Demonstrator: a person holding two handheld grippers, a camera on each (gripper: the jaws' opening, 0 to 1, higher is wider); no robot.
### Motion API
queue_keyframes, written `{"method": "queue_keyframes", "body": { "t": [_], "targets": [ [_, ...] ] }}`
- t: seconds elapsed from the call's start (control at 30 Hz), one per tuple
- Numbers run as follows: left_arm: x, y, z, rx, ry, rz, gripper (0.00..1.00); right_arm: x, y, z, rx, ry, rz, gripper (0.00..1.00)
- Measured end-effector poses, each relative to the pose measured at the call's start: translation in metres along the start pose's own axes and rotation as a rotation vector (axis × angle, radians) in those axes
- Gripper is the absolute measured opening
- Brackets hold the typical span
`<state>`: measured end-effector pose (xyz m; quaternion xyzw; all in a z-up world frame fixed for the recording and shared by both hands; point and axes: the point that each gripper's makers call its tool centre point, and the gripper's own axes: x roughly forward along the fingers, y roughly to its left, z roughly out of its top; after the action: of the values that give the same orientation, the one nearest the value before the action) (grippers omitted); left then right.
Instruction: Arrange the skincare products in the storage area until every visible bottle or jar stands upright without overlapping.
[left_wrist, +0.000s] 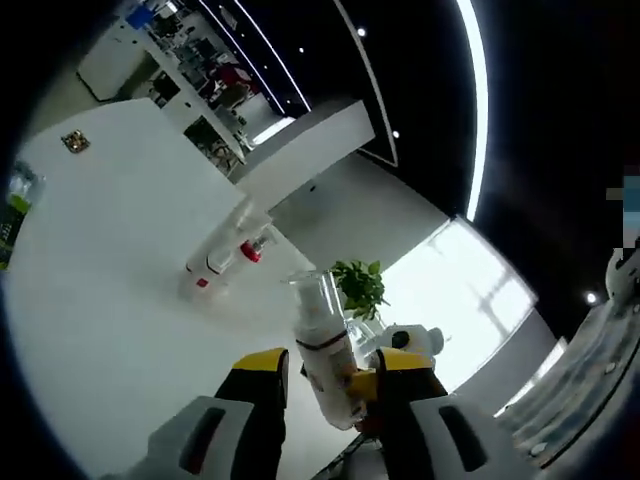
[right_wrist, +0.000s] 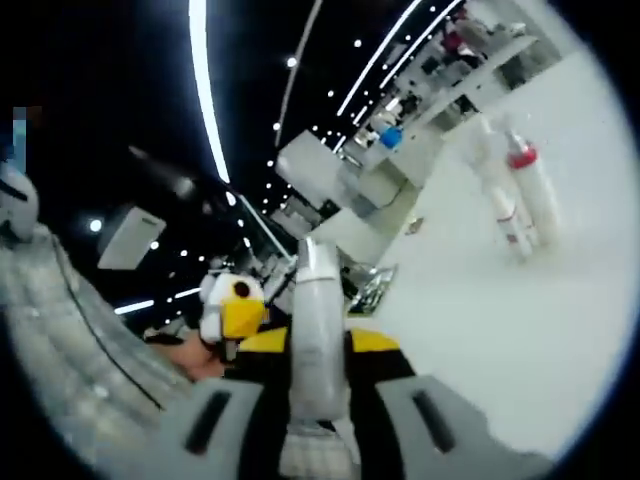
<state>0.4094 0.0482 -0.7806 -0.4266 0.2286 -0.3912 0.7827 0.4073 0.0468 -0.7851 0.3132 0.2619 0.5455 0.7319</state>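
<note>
Table: a broad white table (left_wrist: 110, 290) takes up the left and lower part of the left gripper view, tilted with the camera; in the right gripper view it lies on the right.
Ceiling: a dark ceiling with long white light strips (left_wrist: 478, 90) and small spot lamps runs across both views.
Window: a bright window area (left_wrist: 470, 290) glows beyond the table's far edge in the left gripper view.
Shelving: white shelving with mixed items (left_wrist: 190, 70) stands past the far end of the table.
Left gripper: the left gripper (left_wrist: 330, 368), with black and yellow jaws, is clamped on a white bottle with a clear cap and a dark red band (left_wrist: 325, 345); the bottle sits between the jaws with its cap pointing away from the camera.
Right gripper: the right gripper (right_wrist: 318, 345) has its jaws closed against a tall white and grey bottle (right_wrist: 318, 330), which rises straight up between them; in the left gripper view this gripper shows as a white and yellow body (left_wrist: 410, 345) just beside the held bottle.
Standing pair: 2 slim pale bottles with red details (left_wrist: 225, 255) stand together on the table, well apart from both grippers.
Plant: a small green leafy plant (left_wrist: 360, 285) sits behind the held bottle.
Small item: a small brown object (left_wrist: 75, 142) lies far off on the table.
</note>
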Motion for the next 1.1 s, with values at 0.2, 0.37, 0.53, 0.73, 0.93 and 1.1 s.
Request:
{"method": "queue_keyframes", "body": {
  "t": [0.2,0.37,0.53,0.73,0.93,1.1],
  "targets": [
    [0.005,-0.012,0.001,-0.033,-0.017,-0.075,0.31,0.003,0.018,-0.003,0.039,0.028,0.112,0.19],
    [0.006,-0.021,0.005,-0.049,-0.041,-0.131,0.24,0.003,0.026,-0.002,0.066,0.026,0.158,0.20],
    [0.011,-0.009,0.005,-0.067,-0.028,-0.039,0.23,0.007,0.013,-0.004,-0.063,0.037,0.072,0.20],
    [0.016,0.018,0.026,-0.041,-0.088,0.155,0.23,0.010,-0.005,0.003,-0.279,0.100,-0.116,0.27],
    [0.015,0.027,0.037,-0.034,-0.104,0.237,0.23,0.011,-0.018,0.000,-0.509,0.250,-0.266,0.24],
    [0.020,0.023,0.045,-0.016,-0.144,0.246,0.23,0.017,-0.018,0.004,-0.634,0.290,-0.316,0.24]
  ]
}}
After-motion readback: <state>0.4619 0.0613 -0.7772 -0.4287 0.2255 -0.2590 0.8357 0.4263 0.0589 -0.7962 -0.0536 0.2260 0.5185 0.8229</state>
